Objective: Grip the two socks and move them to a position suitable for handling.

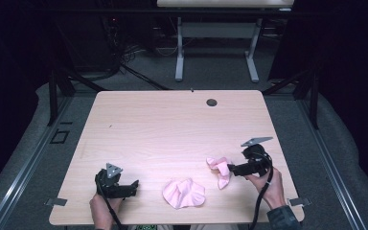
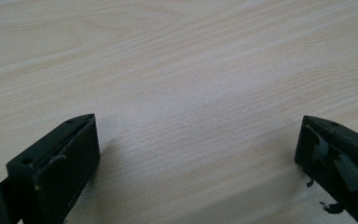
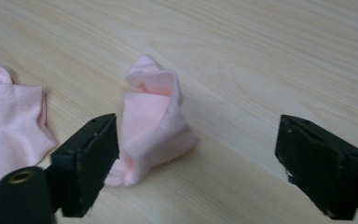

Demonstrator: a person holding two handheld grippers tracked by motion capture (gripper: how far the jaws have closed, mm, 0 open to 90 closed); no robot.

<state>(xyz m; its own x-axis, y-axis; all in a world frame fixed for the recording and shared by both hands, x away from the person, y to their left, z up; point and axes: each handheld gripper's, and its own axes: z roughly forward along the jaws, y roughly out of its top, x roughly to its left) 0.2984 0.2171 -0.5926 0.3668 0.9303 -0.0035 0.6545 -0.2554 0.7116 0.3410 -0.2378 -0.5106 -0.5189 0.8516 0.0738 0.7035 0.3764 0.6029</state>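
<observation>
Right gripper view: right gripper (image 3: 198, 158) jaws gape, sock (image 3: 151, 121) beside one, apparently released; left gripper (image 2: 198, 154) jaws open, idle.

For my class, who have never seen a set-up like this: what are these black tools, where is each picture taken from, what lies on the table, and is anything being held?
A person sits at a wooden table, holding a hand-operated clamp in each hand. One picture looks down from above; the other two come from cameras riding on each clamp, looking along its black jaws. On the table lie two pink cloths: a flat crumpled cloth and a bunched cloth. The left gripper rests open over bare wood. The right gripper is also open, with the bunched cloth just ahead, beside one jaw. Nothing is held.
</observation>
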